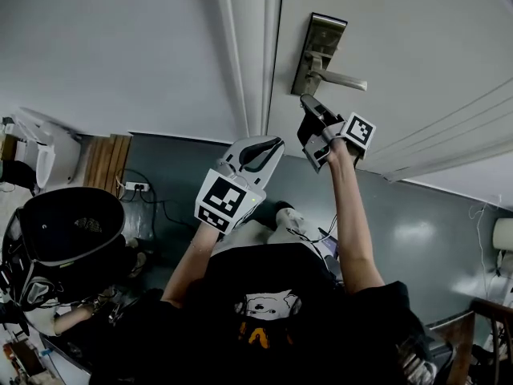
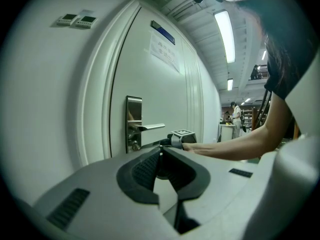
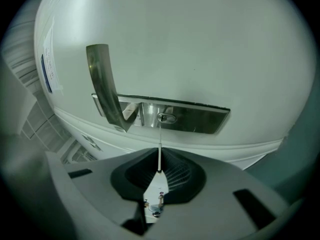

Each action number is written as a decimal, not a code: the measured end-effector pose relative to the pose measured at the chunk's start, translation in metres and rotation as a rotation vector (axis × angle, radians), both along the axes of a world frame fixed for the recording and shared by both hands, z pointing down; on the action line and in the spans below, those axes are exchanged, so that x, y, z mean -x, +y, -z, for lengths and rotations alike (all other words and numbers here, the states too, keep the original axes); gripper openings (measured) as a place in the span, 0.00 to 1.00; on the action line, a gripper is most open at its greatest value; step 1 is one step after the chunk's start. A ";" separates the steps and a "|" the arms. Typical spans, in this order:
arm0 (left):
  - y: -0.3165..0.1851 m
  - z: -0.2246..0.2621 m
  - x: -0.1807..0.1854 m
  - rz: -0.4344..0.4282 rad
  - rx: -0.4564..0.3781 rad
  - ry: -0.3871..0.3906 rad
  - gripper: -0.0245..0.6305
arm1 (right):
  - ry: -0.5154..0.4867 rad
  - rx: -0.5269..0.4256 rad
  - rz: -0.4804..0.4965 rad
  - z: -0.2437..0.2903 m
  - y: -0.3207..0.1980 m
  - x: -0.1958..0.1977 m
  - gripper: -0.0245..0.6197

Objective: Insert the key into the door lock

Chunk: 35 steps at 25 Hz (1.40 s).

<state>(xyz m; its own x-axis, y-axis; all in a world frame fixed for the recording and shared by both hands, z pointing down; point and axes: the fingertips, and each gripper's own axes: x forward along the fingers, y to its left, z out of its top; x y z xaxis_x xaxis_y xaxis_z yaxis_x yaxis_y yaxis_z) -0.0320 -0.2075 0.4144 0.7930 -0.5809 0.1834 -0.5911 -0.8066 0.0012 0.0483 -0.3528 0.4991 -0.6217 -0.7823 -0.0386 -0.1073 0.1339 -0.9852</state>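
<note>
1. Head view: white door (image 1: 417, 38) set in a white wall (image 1: 104, 46), grey-green floor (image 1: 417, 215) below.
2. Right gripper (image 3: 159, 154) clamps the key (image 3: 159, 160), whose tip is at the door lock (image 3: 166, 118) keyhole, beside the lever handle (image 3: 105, 84).
3. Left gripper (image 2: 160, 153) is clenched on nothing, back from the door.

Worker at the door: a black T-shirt (image 1: 240, 283) with short sleeves (image 1: 389, 303), a white cartoon print (image 1: 264, 303) and orange lettering (image 1: 256, 339) on the chest. The left gripper (image 1: 264, 147) has a pale grey, smoothly rounded shell with black inner lining, and its marker cube (image 1: 223, 201) carries bold black-and-white squares. The right gripper (image 1: 309, 111) is black at the front, and its own marker cube (image 1: 358, 131) bears the same kind of pattern. Up close, both shells are matte grey plastic with black ribbed pads (image 3: 182, 176) and dark rectangular slots (image 2: 70, 209).
</note>
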 end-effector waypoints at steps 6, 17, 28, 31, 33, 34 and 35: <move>0.004 -0.004 -0.007 -0.020 -0.010 -0.019 0.07 | -0.001 0.002 0.004 -0.006 -0.011 -0.003 0.07; 0.001 -0.001 0.002 0.002 -0.013 0.002 0.07 | -0.116 0.018 0.012 0.000 -0.010 0.000 0.07; 0.002 0.006 0.013 0.039 -0.006 0.012 0.07 | -0.307 0.069 -0.048 0.010 -0.008 -0.005 0.07; 0.003 0.004 0.015 0.046 -0.002 0.011 0.07 | -0.310 0.068 -0.056 0.010 -0.008 -0.005 0.07; 0.003 0.003 0.015 0.047 0.000 0.008 0.07 | -0.324 0.064 -0.064 0.010 -0.010 -0.006 0.07; 0.003 0.002 0.015 0.049 0.000 0.006 0.07 | -0.334 0.065 -0.071 0.011 -0.012 -0.006 0.07; 0.002 0.002 0.016 0.052 -0.001 0.004 0.07 | -0.340 0.065 -0.076 0.011 -0.014 -0.007 0.07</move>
<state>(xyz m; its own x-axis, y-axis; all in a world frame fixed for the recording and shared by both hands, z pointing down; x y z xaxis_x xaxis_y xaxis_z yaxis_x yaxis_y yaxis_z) -0.0476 -0.2053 0.4125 0.7624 -0.6217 0.1795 -0.6323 -0.7747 0.0030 0.0556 -0.3670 0.4883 -0.5215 -0.8337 -0.1814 0.2208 0.0735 -0.9725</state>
